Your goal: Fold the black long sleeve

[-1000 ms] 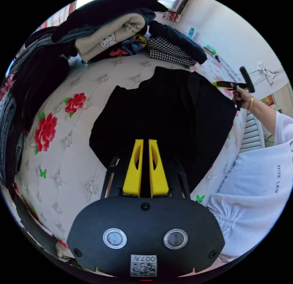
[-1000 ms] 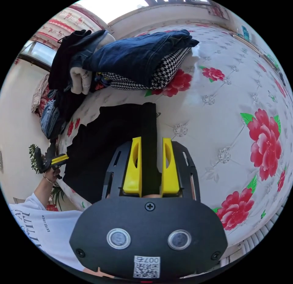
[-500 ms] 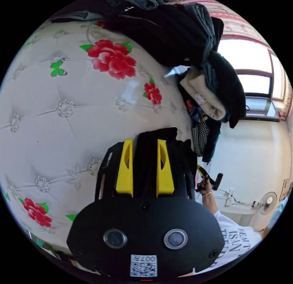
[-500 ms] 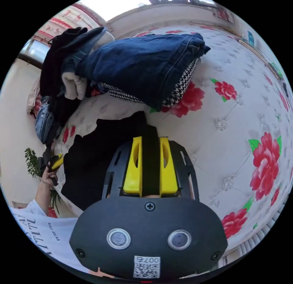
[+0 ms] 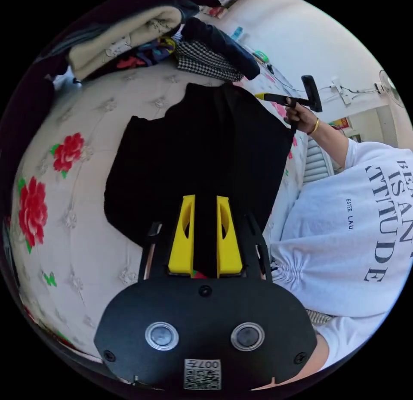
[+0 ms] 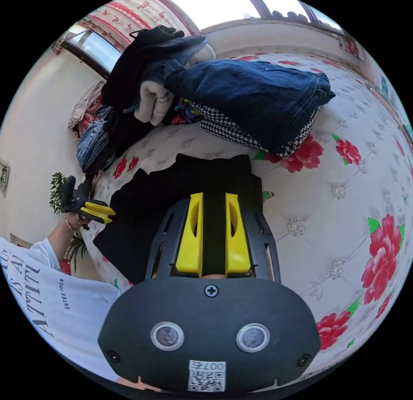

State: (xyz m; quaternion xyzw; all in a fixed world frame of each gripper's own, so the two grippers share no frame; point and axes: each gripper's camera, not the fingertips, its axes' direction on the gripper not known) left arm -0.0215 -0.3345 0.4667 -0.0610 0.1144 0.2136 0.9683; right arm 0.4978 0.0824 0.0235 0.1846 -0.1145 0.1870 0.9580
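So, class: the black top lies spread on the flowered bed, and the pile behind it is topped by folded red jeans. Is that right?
Not quite. The black top does lie spread on the flowered bed, but the folded jeans on the pile are dark blue, not red. The right gripper view shows this.

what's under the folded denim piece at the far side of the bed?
A black-and-white houndstooth garment lies under the folded denim piece, showing along the denim's near edge. Below both is the floral bedspread. Whatever else is under the denim is covered.
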